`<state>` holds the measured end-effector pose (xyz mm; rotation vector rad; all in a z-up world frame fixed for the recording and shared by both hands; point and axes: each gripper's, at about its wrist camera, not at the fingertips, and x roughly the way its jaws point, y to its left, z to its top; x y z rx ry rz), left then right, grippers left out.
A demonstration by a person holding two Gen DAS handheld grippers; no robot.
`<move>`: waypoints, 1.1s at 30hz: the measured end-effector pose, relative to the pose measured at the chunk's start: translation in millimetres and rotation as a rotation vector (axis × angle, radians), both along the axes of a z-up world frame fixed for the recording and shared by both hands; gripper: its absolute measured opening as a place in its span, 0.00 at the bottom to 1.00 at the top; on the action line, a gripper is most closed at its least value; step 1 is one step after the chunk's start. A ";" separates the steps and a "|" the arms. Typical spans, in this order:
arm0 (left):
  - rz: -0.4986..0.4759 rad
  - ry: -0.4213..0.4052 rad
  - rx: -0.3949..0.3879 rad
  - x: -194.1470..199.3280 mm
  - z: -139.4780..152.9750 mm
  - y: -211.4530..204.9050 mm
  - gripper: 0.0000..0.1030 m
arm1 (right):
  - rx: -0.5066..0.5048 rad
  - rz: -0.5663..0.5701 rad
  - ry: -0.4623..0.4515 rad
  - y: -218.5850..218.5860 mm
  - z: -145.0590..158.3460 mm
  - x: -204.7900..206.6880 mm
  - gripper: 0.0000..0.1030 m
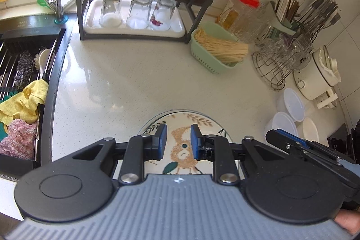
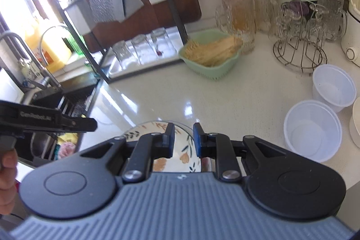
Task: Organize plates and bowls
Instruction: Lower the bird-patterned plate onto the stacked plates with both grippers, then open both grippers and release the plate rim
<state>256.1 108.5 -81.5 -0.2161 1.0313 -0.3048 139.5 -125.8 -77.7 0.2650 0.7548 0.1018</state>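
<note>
A patterned plate (image 1: 180, 127) with leaves and an orange figure lies flat on the white counter (image 1: 135, 82) near its front edge. My left gripper (image 1: 178, 141) hovers over the plate, its jaws a narrow gap apart with nothing pressed between them. My right gripper (image 2: 184, 141) hangs over the plate's (image 2: 183, 156) right rim, jaws also slightly apart and empty. Each gripper shows beside the plate in the other's view: the right gripper (image 1: 268, 135) and the left gripper (image 2: 94, 125). Two clear plastic bowls (image 2: 312, 129) (image 2: 333, 87) and a cream bowl (image 2: 356, 125) stand on the right.
A sink (image 1: 22, 105) with a drain rack and cloths lies left. At the back stand a black shelf rack with a tray of upturned glasses (image 1: 135, 21), a green basket (image 1: 216, 48), a wire glass stand (image 1: 274, 66) and a white cooker (image 1: 319, 75).
</note>
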 end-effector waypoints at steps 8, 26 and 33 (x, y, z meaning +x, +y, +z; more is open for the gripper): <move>0.011 -0.045 0.024 -24.8 17.1 -22.4 0.24 | 0.005 0.005 -0.061 -13.3 26.8 -23.8 0.21; -0.013 -0.090 0.070 -78.9 33.2 -43.9 0.24 | -0.025 -0.007 -0.093 -23.0 38.6 -63.7 0.21; -0.031 -0.102 0.094 -77.2 34.3 -23.6 0.24 | -0.032 -0.029 -0.088 -14.7 37.6 -66.5 0.21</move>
